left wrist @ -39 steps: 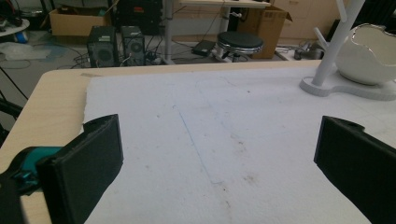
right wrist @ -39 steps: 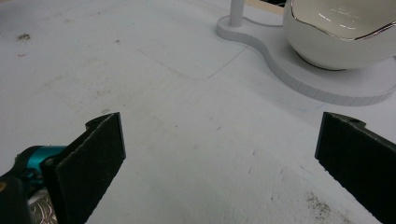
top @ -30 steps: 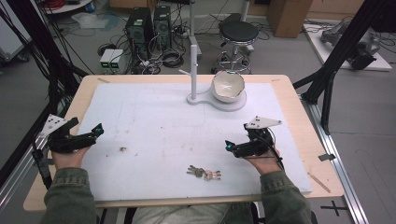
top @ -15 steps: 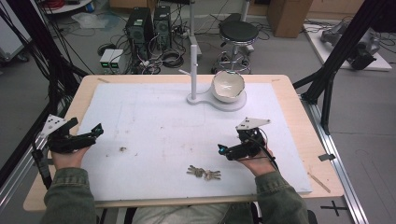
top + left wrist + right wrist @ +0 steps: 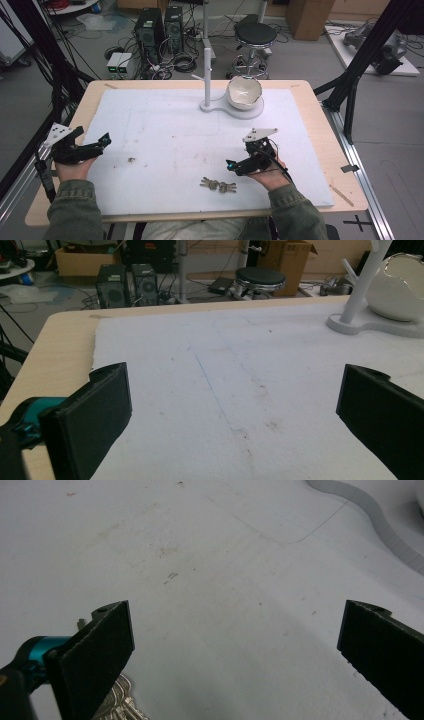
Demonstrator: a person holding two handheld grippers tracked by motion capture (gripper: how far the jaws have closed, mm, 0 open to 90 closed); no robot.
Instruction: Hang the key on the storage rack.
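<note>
Covering most of the wooden table (image 5: 320,107) is a white foam mat (image 5: 165,125), scuffed and marked with faint pen lines; the same mat surface runs under both gripper views. At the mat's far edge sits a white stand (image 5: 207,75), an upright post with short pegs on a flat base, and a white bowl (image 5: 244,92) rests on that base just beside the post. Left gripper view picks up the post and the bowl at its upper right.

Left gripper (image 5: 100,142) sits at the mat's left edge, held in the person's left hand (image 5: 70,167), jaws spread wide with only bare mat between them, nothing gripped. It is well apart from the keys.

Right gripper (image 5: 231,165) is over the near-right part of the mat, in the right hand (image 5: 267,175), jaws pointing left and spread wide, released, nothing between them. Grey three-cornered plate rides on top of it.

Bunch of keys (image 5: 218,186) lies flat on the mat near the front edge, just beside and below the right gripper's tips, not touched as far as the high view shows. In the right gripper view the keys (image 5: 117,702) sit at the bottom left, partly hidden behind the left jaw, outside the gap.

Small dark speck of debris (image 5: 131,160) on the mat between the left gripper and the keys.
</note>
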